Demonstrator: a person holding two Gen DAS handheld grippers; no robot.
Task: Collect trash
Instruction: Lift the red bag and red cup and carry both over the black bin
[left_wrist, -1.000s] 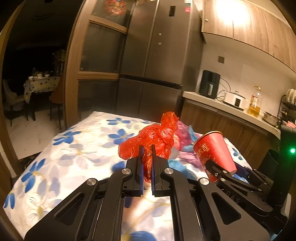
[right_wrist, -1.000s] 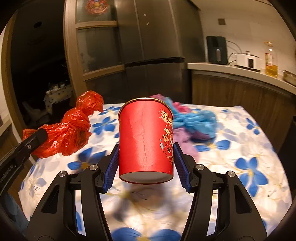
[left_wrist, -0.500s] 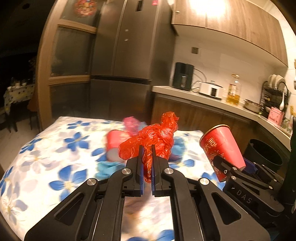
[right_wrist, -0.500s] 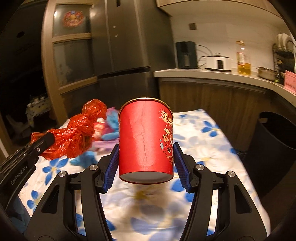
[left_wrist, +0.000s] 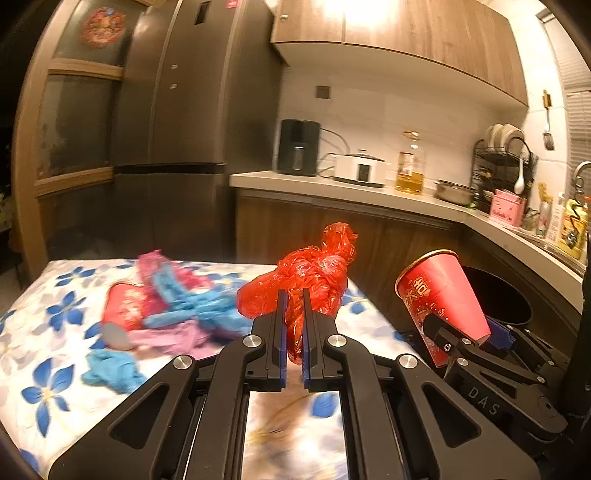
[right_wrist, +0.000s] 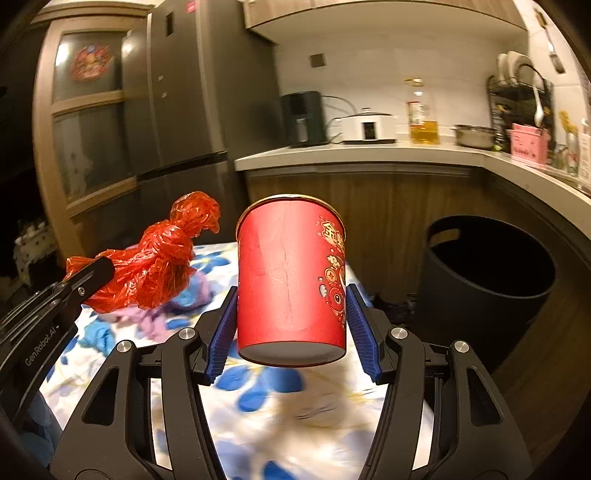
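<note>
Kitchen walls, wooden cabinets and a tall dark steel refrigerator (left_wrist: 184, 122) fill the background, the refrigerator at about eleven o'clock in the left wrist view. A pale L-shaped worktop (left_wrist: 332, 188) runs from centre toward three o'clock, carrying appliances, an oil bottle and a dish rack.

Below it, the counter covered with a white cloth printed in blue flowers (left_wrist: 55, 332) spreads from nine o'clock to the bottom centre. A round black trash bin (right_wrist: 487, 280) stands on the floor just beside the counter's edge, at three o'clock in the right wrist view.

On the cloth at nine o'clock lies a loose heap of blue and pink crumpled gloves (left_wrist: 184, 310), with a second red paper cup (left_wrist: 123, 310) on its side among them.

The right tongs (right_wrist: 291, 325) pinch a red paper cup with gold print (right_wrist: 288, 273) by its lower sides, upright, held clear above the cloth. The left tongs (left_wrist: 293, 328) are pressed nearly together on a crumpled red plastic bag (left_wrist: 310, 277), which bunches out above the blue pads (left_wrist: 282, 332), also off the cloth. In the left wrist view the held cup sits at three o'clock of the bag, near it but apart.
</note>
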